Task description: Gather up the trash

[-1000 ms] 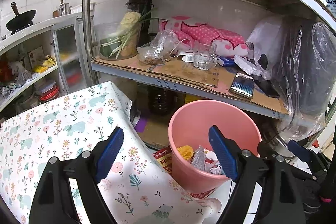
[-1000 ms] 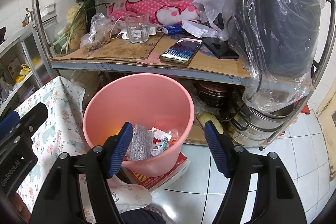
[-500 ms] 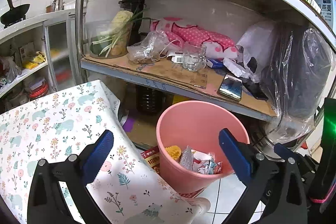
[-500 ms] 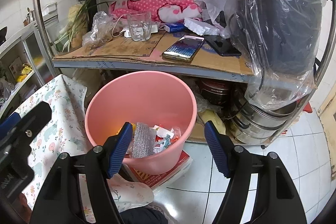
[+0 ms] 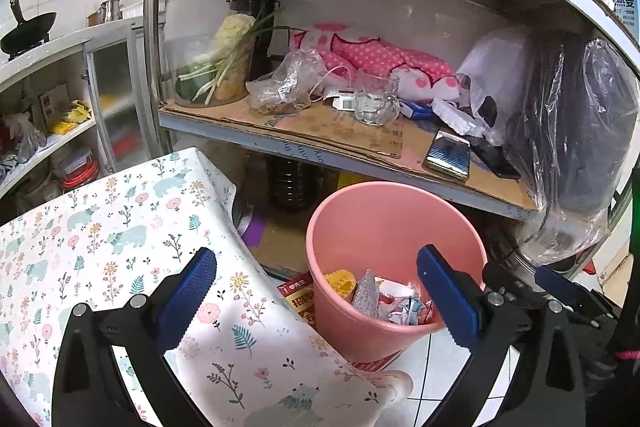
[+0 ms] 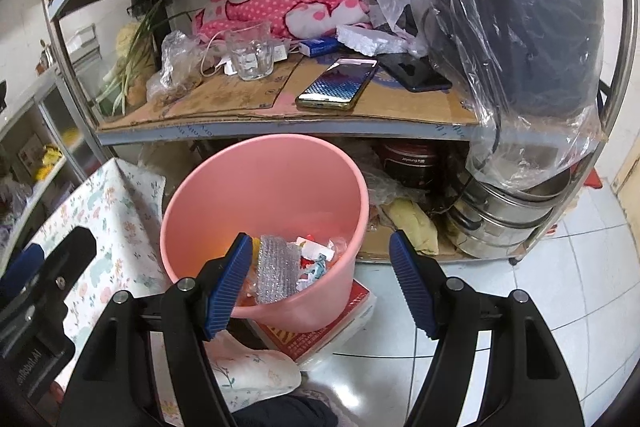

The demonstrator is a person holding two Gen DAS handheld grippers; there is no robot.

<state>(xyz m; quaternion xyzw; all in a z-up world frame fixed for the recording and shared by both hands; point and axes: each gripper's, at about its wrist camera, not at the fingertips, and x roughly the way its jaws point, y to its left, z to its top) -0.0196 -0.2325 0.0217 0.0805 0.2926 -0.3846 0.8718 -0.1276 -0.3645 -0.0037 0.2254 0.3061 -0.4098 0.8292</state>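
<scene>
bin (image 6: 264,187) base hidden behind right hand-held gripper (image 6: 320,283), red box (image 6: 320,335) mostly covered

A round pink plastic bin (image 6: 264,187) stands upright on a red-and-white flat box (image 6: 320,335) on the tiled floor, below the shelf's front edge. Inside lie crumpled wrappers (image 6: 316,259), a bubble-wrap piece (image 6: 276,267) and something yellow (image 5: 340,281).

Both grippers are held out side by side, each with its blue-padded fingers spread wide and nothing between them. The left gripper (image 5: 316,291) sits a little wider apart than the right gripper (image 6: 320,285). The left one's black frame shows at the left edge of the right wrist view, close alongside.
</scene>
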